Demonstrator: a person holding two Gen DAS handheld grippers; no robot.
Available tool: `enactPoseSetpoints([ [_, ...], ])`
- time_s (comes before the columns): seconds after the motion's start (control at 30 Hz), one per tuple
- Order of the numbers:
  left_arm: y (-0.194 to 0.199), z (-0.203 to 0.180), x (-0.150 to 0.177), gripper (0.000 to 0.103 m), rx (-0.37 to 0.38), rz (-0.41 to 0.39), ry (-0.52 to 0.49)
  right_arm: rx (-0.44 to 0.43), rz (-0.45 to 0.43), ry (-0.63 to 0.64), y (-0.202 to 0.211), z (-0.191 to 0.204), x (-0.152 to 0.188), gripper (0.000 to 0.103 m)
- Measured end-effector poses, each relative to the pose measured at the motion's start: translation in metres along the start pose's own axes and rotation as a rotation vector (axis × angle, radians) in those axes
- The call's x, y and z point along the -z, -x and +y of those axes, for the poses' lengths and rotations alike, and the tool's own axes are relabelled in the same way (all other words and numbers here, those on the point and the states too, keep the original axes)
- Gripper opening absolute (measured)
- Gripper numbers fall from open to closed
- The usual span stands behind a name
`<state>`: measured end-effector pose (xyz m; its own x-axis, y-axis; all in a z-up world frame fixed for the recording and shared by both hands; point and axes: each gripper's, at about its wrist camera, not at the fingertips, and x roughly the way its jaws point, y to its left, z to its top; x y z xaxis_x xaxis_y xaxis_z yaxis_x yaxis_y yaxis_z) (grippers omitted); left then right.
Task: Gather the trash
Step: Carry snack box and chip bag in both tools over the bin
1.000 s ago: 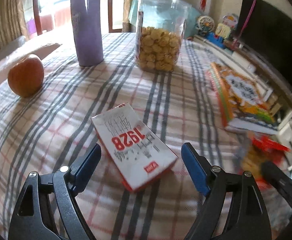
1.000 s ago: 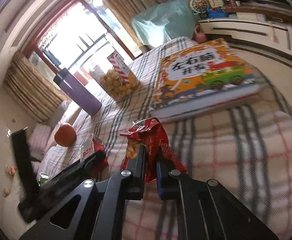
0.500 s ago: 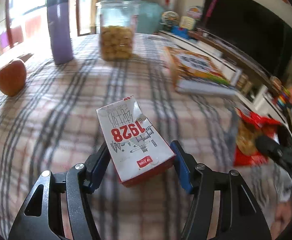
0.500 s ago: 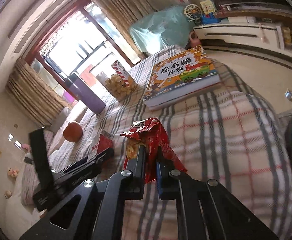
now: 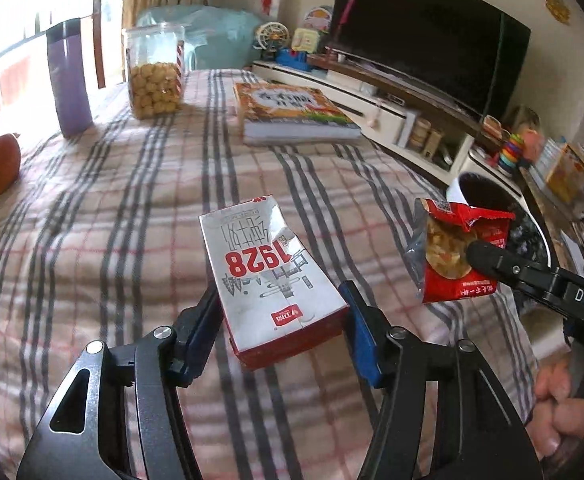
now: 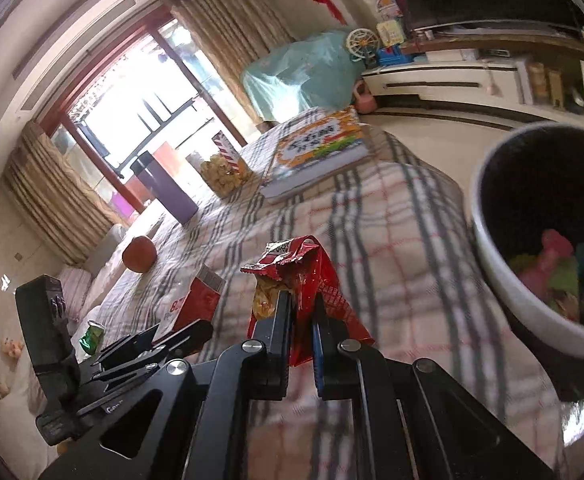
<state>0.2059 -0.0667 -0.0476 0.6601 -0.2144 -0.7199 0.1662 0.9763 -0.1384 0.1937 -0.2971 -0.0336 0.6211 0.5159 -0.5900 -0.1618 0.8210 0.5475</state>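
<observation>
Left tongs (image 5: pixel 282 312) clamp a white-and-red carton (image 5: pixel 272 276) above the plaid worktop (image 5: pixel 112 220). Right tongs (image 6: pixel 301 316), squeezed tight, pinch a red snack bag (image 6: pixel 311 280) beside the white bin (image 6: pixel 503 280). Book (image 5: pixel 292 112), cookie jar (image 5: pixel 154 72), purple bottle (image 5: pixel 70 80) stand behind.

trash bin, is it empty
No, the right wrist view shows pink and green litter lying inside the white trash bin.
</observation>
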Motion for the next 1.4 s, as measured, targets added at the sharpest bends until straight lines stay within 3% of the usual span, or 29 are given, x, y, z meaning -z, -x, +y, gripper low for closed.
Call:
enactPoseSetpoints([
  [0.23, -0.008, 0.008, 0.016, 0.061, -0.051, 0.066, 0.047, 0.012, 0.009, -0.022, 0.011, -0.005, 0.018, 0.009],
  [0.4, -0.014, 0.01, 0.019, 0.06, -0.087, 0.066, 0.066, 0.005, 0.001, -0.032, 0.017, -0.004, 0.021, 0.009],
  [0.47, -0.015, 0.008, 0.018, 0.051, -0.078, 0.059, 0.056, 0.004, -0.006, -0.031, 0.02, -0.003, 0.02, 0.009],
  [0.9, -0.003, -0.051, 0.014, 0.051, 0.022, 0.026, -0.09, 0.027, -0.048, -0.035, 0.045, -0.014, 0.025, 0.009],
  [1.4, -0.001, -0.117, 0.001, 0.051, 0.1, 0.007, -0.212, 0.092, -0.136, -0.1, 0.092, -0.054, 0.02, 0.009],
])
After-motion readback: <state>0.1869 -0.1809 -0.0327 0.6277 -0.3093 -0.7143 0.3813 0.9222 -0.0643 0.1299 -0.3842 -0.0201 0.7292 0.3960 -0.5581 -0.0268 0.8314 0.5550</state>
